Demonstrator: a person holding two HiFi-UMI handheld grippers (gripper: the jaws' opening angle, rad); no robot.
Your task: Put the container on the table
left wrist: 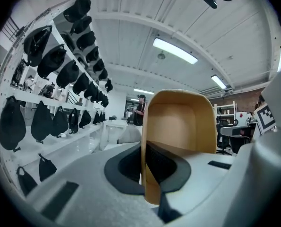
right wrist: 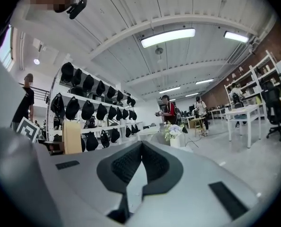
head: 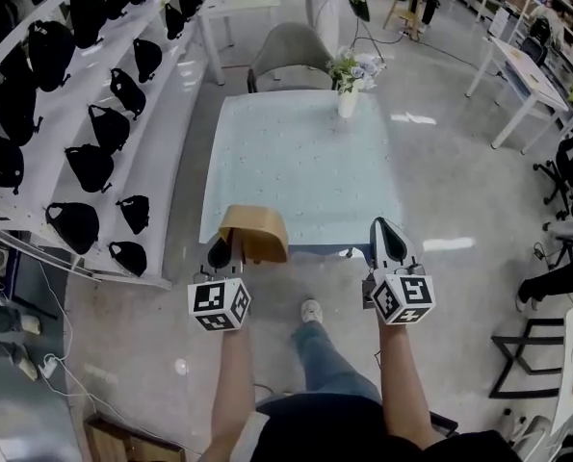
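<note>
Gripping the container (head: 256, 233) by its wall, the left gripper (head: 222, 251) is holding it near the table (head: 305, 162) edge, not yet set down, while the right gripper (head: 389, 240) is idling closed, empty.

Lighting: bright, even, from ceiling strip lights (right wrist: 167, 37). Glare: pale patches on the glossy floor (head: 413, 118). Shadows: soft, faint. Distortion: strong fisheye, dark rounded corners in both gripper views. Focus: near fingers (left wrist: 123, 167) blurred; head view sharp.
</note>
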